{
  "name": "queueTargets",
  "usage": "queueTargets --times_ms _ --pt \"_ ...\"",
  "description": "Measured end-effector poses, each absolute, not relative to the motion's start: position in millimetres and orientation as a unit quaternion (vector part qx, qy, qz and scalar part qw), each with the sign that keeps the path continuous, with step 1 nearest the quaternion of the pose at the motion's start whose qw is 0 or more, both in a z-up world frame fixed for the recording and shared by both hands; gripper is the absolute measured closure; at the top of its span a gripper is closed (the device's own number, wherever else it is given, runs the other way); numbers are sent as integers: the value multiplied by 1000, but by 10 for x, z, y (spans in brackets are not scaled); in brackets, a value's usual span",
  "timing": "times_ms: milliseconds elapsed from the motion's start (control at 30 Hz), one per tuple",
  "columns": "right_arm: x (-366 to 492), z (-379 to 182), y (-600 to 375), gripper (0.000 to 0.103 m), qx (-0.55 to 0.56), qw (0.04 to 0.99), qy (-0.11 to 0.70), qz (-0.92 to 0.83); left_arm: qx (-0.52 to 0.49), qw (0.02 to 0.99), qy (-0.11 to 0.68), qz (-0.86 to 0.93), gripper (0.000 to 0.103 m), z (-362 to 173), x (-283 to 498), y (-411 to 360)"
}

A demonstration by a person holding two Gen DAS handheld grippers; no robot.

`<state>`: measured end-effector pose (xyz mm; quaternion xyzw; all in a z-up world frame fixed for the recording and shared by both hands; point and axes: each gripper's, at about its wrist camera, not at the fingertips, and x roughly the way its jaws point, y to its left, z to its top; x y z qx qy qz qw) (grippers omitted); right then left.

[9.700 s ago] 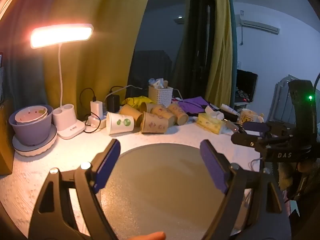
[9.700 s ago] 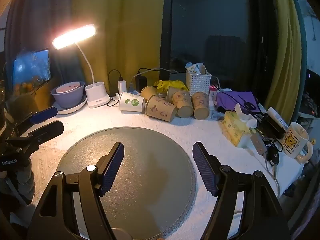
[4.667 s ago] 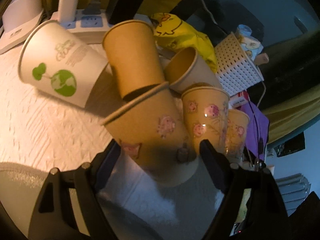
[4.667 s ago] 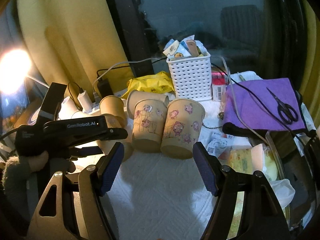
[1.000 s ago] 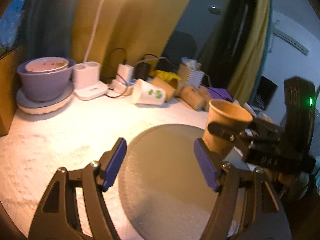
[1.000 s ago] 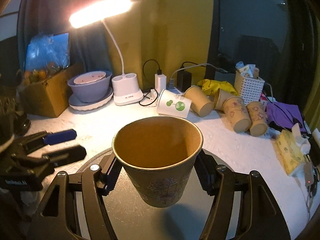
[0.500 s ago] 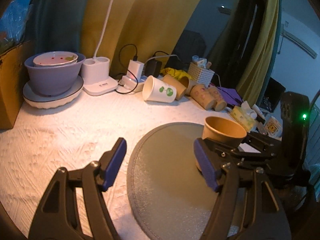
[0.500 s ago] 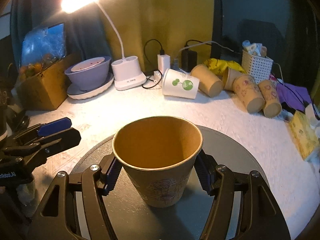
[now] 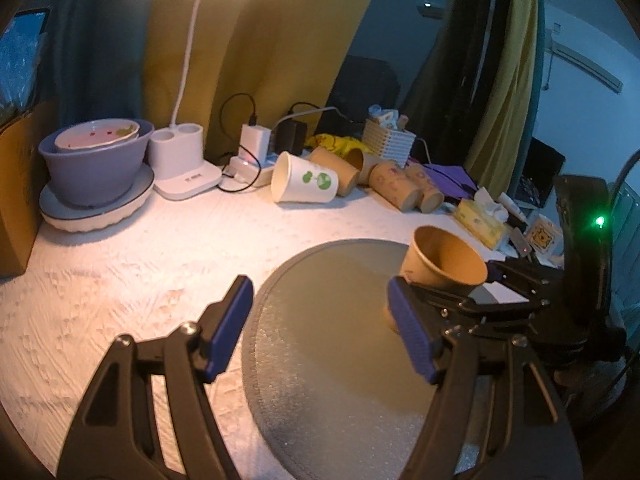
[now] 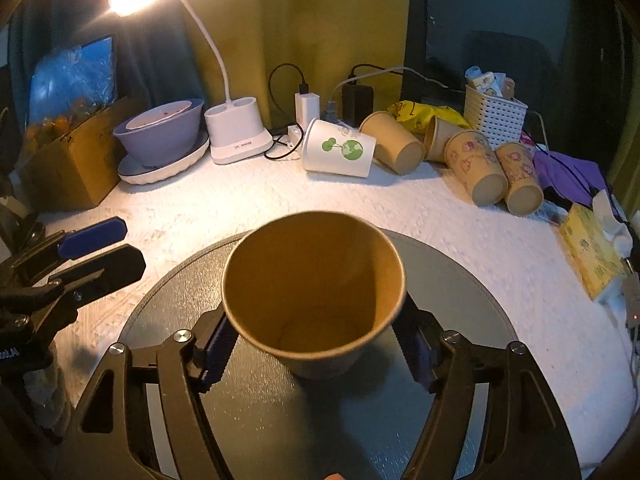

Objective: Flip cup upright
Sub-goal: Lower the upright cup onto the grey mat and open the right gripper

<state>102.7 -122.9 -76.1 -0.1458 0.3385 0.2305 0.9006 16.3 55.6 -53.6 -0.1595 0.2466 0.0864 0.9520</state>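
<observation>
Your right hand-held gripper [image 10: 316,354] is clenched on the cup [image 10: 314,292], pads on opposite sides of the lower wall. The cup stands mouth up over the round mat [image 10: 472,292], toward the mat's far right edge as the left wrist view shows it; whether its base touches the mat you cannot tell. Your left hand-held gripper [image 9: 320,328] is released and holds nothing, hovering over the near left edge of the mat.

Treat the cup as very light, thin paper: the wall probably dents under a hard squeeze, and it likely tips at a nudge once let go. Hold low on the wall, where the base stiffens it, as you do now; the rim is the softest part.

Count: one cup in hand, five more lying on their sides along the back edge of the surface [image 9: 120,280], namely one white cup [image 10: 338,154] with a green print and four brown ones. One mat, one lamp [image 10: 236,132], one bowl stack [image 10: 162,132], one basket [image 10: 494,118].
</observation>
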Motion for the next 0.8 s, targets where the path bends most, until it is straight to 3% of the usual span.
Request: queueTargets --times_ms 500,567,800 --pt "691 -615 -1483 28 -138 909 329 213 -104 968 219 57 31 -432 92 279" --pt "631 -599 -1514 28 -138 910 328 212 -99 970 218 46 20 -427 86 226" --pt "462 -507 -1621 28 -137 916 318 204 -84 974 210 26 20 -384 46 85"
